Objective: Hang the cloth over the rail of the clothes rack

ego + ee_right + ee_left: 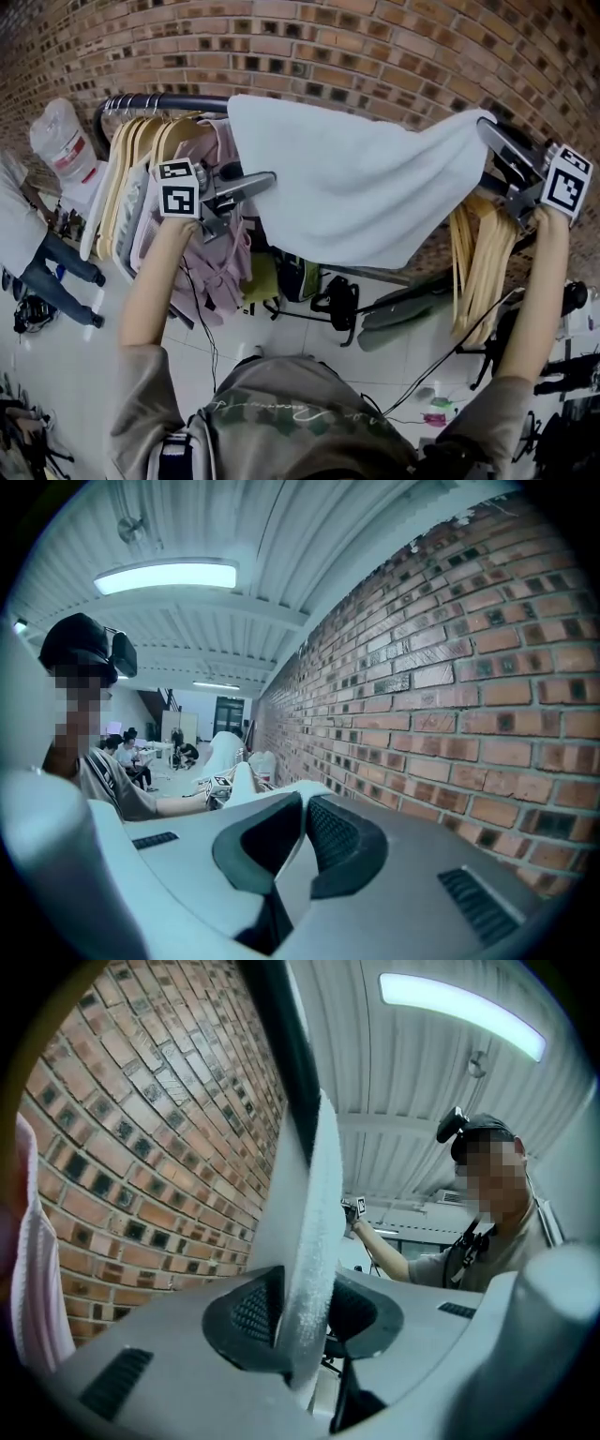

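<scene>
**Draping the cloth along the rail, both grippers clamped on it**

The white cloth (356,187) is stretched between the two grippers at the height of the rail (159,101) of the clothes rack. Its upper edge follows the rail's line and its front part hangs down in a broad flap. The left gripper (267,178) is closed on the cloth's left edge: in the left gripper view a strip of towelling passes between the pads, which press on it from both sides. The right gripper (489,129) has its jaws together on the right corner, and its own view shows only a thin pale layer pinched between them. Wooden hangers (127,178) and a pink garment (220,234) crowd the rail just left of the cloth.

How much cloth lies behind the rail cannot be made out. The step in hand appears to be the draping itself, near its end. The next move likely calls for lowering both ends until the rail bears the cloth, with enough material on the far side to balance the front flap. Only then should the jaws part, lest the cloth slide off forward.
</scene>
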Demonstrator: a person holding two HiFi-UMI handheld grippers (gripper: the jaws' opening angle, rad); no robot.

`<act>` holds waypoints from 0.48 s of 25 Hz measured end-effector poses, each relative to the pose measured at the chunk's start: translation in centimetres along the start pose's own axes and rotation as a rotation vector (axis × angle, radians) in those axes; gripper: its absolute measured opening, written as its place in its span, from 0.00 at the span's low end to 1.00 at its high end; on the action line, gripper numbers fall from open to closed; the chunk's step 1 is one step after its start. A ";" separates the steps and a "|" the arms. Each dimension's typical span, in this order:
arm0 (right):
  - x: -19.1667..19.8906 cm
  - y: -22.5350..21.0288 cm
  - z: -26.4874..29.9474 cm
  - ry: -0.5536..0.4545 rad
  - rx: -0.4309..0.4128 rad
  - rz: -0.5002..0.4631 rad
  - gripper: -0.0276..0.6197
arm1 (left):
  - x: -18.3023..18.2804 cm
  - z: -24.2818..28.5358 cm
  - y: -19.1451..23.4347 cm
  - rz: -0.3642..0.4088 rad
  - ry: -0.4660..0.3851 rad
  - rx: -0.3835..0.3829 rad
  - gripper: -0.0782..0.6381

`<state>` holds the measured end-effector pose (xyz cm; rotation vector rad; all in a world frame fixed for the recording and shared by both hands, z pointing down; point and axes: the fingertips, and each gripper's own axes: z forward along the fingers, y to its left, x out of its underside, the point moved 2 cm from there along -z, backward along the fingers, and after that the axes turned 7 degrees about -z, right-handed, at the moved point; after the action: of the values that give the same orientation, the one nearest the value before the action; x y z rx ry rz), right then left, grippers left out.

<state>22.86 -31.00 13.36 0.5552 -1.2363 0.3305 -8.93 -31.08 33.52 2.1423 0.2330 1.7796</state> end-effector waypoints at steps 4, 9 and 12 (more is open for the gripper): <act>0.4 0.0 0.0 0.011 -0.008 0.008 0.07 | 0.1 -0.1 -0.3 -0.017 0.005 0.036 0.14; 1.1 0.2 0.1 0.066 -0.015 -0.021 0.07 | -0.1 0.5 -1.9 -0.045 -0.004 0.121 0.14; 1.5 0.4 0.0 0.087 -0.003 -0.050 0.07 | -0.4 0.5 -2.7 -0.058 -0.047 0.169 0.14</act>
<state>23.05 -30.76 14.86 0.5629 -1.1372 0.3076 -8.28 -28.81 32.15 2.2643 0.4438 1.7305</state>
